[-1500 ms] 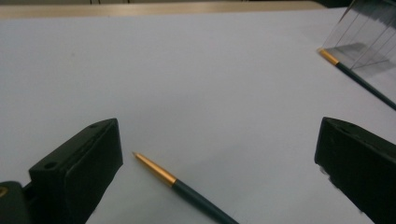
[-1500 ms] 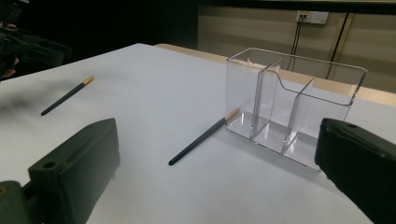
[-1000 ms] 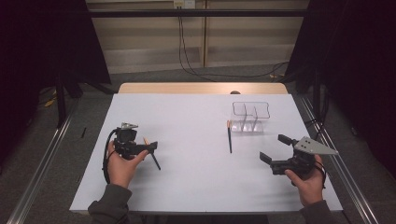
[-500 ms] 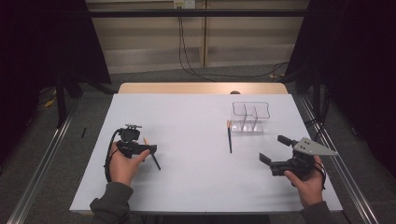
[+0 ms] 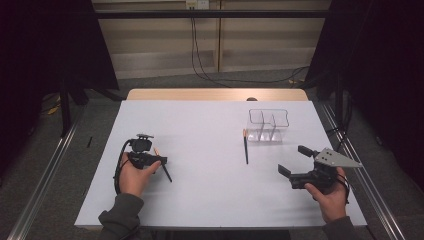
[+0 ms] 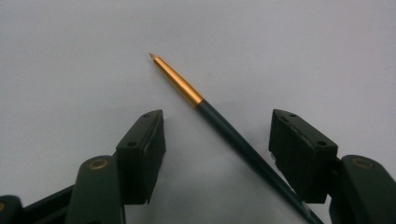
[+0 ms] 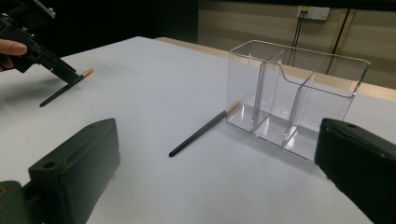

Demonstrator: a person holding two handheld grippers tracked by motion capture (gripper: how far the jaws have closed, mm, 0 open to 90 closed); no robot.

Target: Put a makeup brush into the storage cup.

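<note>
A dark pen with a gold tip (image 5: 163, 169) (image 6: 180, 84) lies on the white table (image 5: 210, 190) at the left. My left gripper (image 5: 159, 161) (image 6: 217, 122) is down over it with the pen between its jaws. The jaws have just been closing, and a gap still shows on the left side of the pen. A second dark pen (image 5: 245, 146) (image 7: 201, 133) lies beside a clear divided holder (image 5: 268, 125) (image 7: 299, 93), its tip against the holder's base. My right gripper (image 5: 294, 159) (image 7: 219, 154) hovers open at the right, empty and pointing toward the holder.
The holder's compartments look empty. The right gripper view takes in the left gripper (image 7: 65, 70) far off at the upper left. A wooden strip (image 5: 215, 94) runs along the table's far edge. Metal rails flank the table on both sides.
The left gripper's jaws have narrowed around the gold-tipped pen, and the hand has settled slightly. The right gripper has stayed put.
</note>
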